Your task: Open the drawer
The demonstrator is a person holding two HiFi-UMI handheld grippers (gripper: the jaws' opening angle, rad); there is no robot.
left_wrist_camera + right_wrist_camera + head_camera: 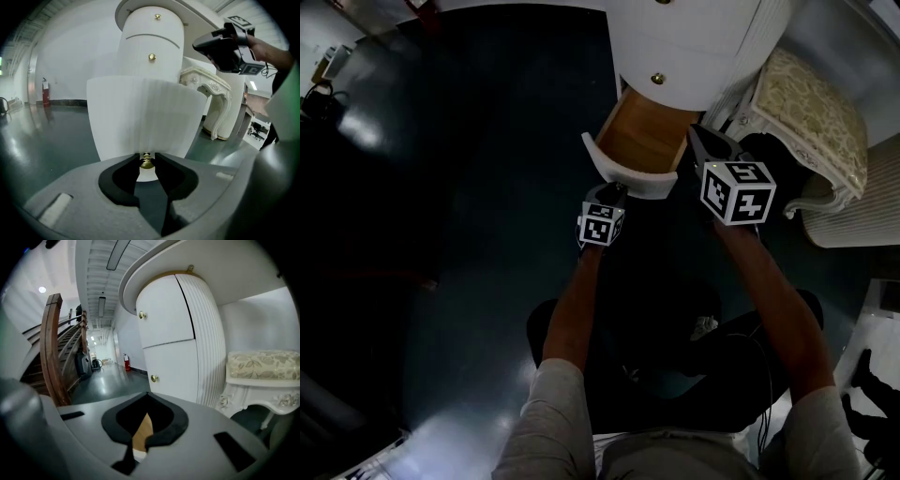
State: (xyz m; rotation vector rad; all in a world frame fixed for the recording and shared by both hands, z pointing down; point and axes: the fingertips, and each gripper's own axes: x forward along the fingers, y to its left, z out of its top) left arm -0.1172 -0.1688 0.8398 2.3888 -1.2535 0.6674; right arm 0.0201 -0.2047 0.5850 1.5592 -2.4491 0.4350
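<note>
- The drawer (642,141) is seen pulled out from the foot of the white cabinet (684,37).
- Its brass knob (147,163) is pinched by the left gripper (146,158).
- The right gripper (147,395), jaws pressed together, is held just before the cabinet.

Dim head view with floor (356,131) glare; gripper views bright, fisheye-warped edges.

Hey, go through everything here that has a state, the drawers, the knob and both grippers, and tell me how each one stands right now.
Bottom drawer: pulled out, wooden inside showing, nothing visible in it.
Middle drawer: closed.
Top drawer: closed.
Left gripper: shut on the brass knob.
Brass knob: clamped, on the bottom drawer's front.
Right gripper: jaws together, holding nothing, over the open drawer.
</note>
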